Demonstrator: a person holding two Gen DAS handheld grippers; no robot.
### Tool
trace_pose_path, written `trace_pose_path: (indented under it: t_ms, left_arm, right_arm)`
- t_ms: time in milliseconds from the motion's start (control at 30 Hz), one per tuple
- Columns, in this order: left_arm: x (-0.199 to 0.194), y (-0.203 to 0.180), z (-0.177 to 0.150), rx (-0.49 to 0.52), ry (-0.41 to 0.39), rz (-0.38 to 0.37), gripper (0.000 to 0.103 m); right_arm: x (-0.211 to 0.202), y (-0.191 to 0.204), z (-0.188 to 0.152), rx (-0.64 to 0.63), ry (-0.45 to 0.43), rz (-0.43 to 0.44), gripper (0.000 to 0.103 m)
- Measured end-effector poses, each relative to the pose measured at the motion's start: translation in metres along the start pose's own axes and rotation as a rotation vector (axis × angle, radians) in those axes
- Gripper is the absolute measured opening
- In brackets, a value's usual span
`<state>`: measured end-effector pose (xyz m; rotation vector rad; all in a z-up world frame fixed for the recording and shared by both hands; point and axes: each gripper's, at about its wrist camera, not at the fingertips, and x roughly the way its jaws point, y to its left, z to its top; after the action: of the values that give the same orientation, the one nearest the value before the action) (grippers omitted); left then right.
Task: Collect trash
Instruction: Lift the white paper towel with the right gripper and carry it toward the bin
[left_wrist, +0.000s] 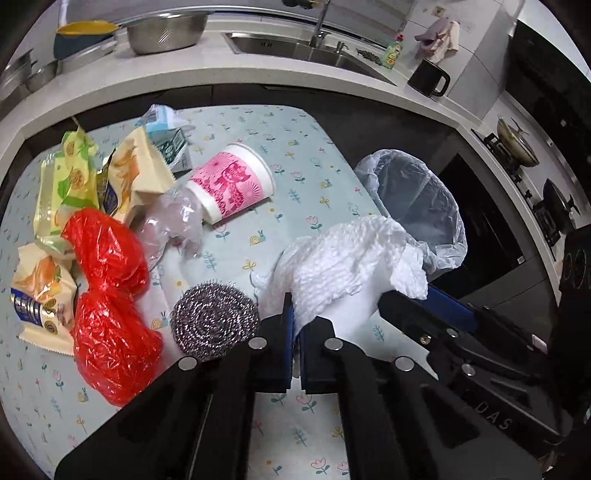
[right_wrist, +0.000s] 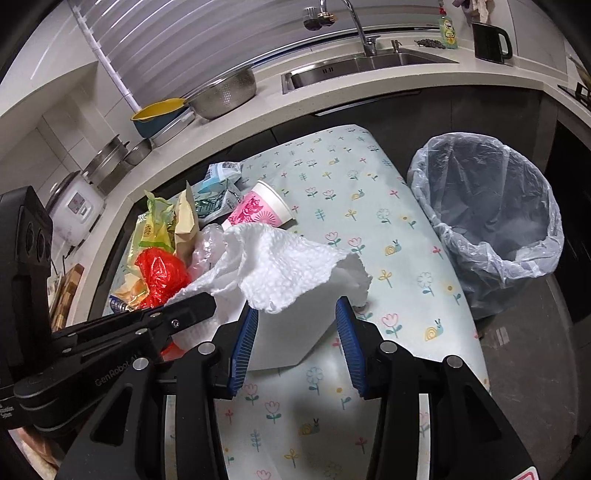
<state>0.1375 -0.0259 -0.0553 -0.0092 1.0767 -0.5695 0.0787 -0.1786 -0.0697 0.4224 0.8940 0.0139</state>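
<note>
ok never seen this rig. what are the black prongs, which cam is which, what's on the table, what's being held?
No robot arm: a person holds a handheld two-finger gripper in each hand, each with a fisheye camera looking along its fingers. In the left wrist view the left gripper is shut on a white paper towel. In the right wrist view the right gripper is half open with the same towel between its fingers; a grip is unclear. On the flowered tablecloth lie a pink paper cup, a red plastic bag, a steel wool scourer and snack wrappers. A lined trash bin stands beside the table.
</note>
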Motion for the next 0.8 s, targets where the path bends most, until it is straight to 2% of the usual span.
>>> trace_pose_path:
  t_ms: [133, 167, 233, 367, 567, 800]
  left_arm:
    - [-0.003, 0.012, -0.002, -0.032, 0.01, -0.003, 0.001]
    - [-0.003, 0.015, -0.002, -0.039, 0.01, 0.0, 0.001]
    - [-0.004, 0.019, -0.003, -0.048, 0.011, 0.008, 0.001]
    - [-0.006, 0.028, -0.003, -0.067, 0.004, 0.034, 0.0]
    - [-0.02, 0.036, 0.005, -0.074, -0.05, 0.073, 0.0]
    - [-0.042, 0.028, 0.024, -0.057, -0.126, 0.093, 0.0]
  right_arm:
    - [0.013, 0.015, 0.004, -0.023, 0.012, 0.023, 0.041]
    - [0.019, 0.017, 0.005, -0.024, 0.021, 0.034, 0.038]
    - [0.027, 0.019, 0.005, -0.018, 0.042, 0.056, 0.026]
    - [0.029, 0.025, 0.003, -0.037, 0.031, 0.053, 0.02]
    - [0.003, 0.015, 0.009, -0.03, -0.028, 0.019, 0.017]
    - [-0.04, -0.01, 0.025, -0.014, -0.136, -0.072, 0.012]
